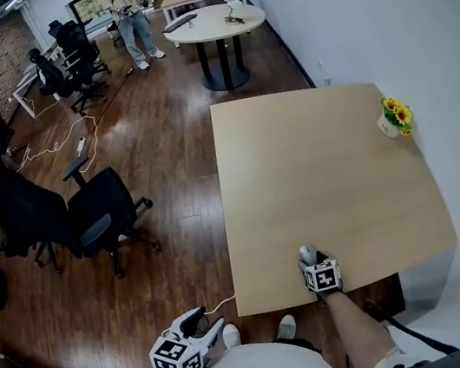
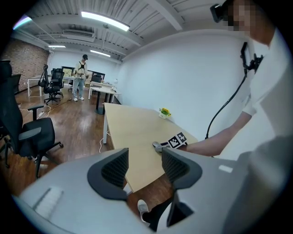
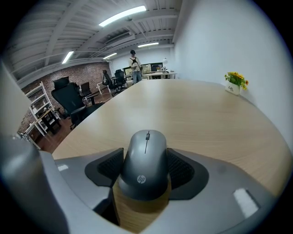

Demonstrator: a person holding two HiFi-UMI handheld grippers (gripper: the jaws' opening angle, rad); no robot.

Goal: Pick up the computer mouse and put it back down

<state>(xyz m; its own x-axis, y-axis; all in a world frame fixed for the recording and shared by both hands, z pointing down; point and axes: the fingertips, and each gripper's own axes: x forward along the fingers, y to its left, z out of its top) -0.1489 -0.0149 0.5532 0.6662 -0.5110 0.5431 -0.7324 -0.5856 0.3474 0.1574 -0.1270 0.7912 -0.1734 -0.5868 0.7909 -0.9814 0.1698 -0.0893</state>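
Observation:
A grey computer mouse [image 3: 145, 164] lies lengthwise between the jaws of my right gripper [image 1: 310, 256], and both pads touch its sides. It sits low on the light wooden table [image 1: 316, 172], close to the near edge; I cannot tell whether it is lifted off the wood. In the head view only the front of the mouse [image 1: 307, 251] pokes out past the marker cube. My left gripper [image 1: 205, 322] hangs off the table's near-left corner, above the floor. It is open, with nothing between its pads [image 2: 115, 168].
A small pot of yellow flowers [image 1: 394, 117] stands at the table's far right edge by the white wall. Black office chairs [image 1: 99, 215] stand left on the wooden floor, with a white cable [image 1: 56, 148] beyond. A round white table [image 1: 215, 23] and a person [image 1: 130, 16] are at the far end.

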